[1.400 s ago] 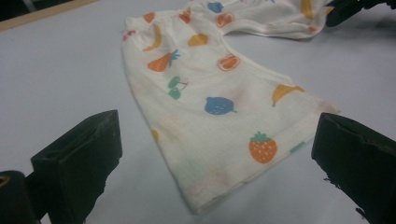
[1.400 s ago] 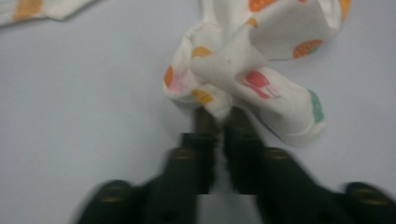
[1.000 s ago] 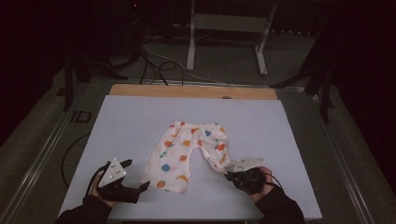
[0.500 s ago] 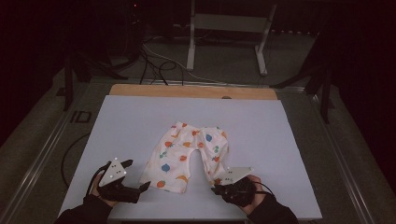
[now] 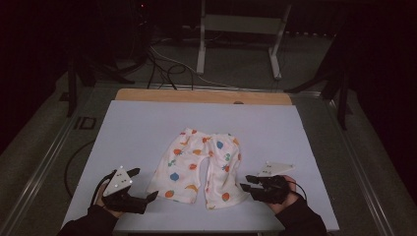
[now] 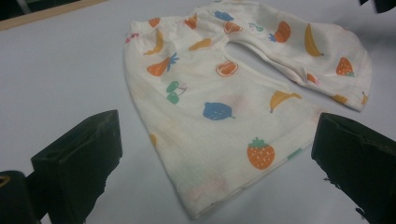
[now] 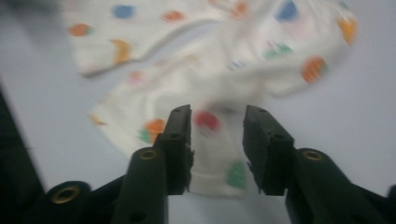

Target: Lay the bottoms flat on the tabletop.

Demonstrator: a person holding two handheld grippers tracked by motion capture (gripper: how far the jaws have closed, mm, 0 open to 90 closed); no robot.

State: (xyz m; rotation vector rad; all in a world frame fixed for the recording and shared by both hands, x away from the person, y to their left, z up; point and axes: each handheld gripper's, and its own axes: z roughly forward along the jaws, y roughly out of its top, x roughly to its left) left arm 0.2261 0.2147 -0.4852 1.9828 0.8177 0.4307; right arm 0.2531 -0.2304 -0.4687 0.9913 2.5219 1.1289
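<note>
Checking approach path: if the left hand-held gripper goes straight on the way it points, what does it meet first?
Most likely the near leg hem of the baby trousers: it lies flat on the table just ahead, between the open jaws of the left hand-held gripper. Depth is uncertain.

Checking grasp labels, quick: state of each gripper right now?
Left gripper: open, holding nothing.
Right gripper: jaws just opening, off the shorts, holding nothing.

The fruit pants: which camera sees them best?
The left gripper view: the pants lie close and sharp, each fruit print clear. The high view shows the whole pair, small and dim. The right gripper view shows them blurred.
</note>
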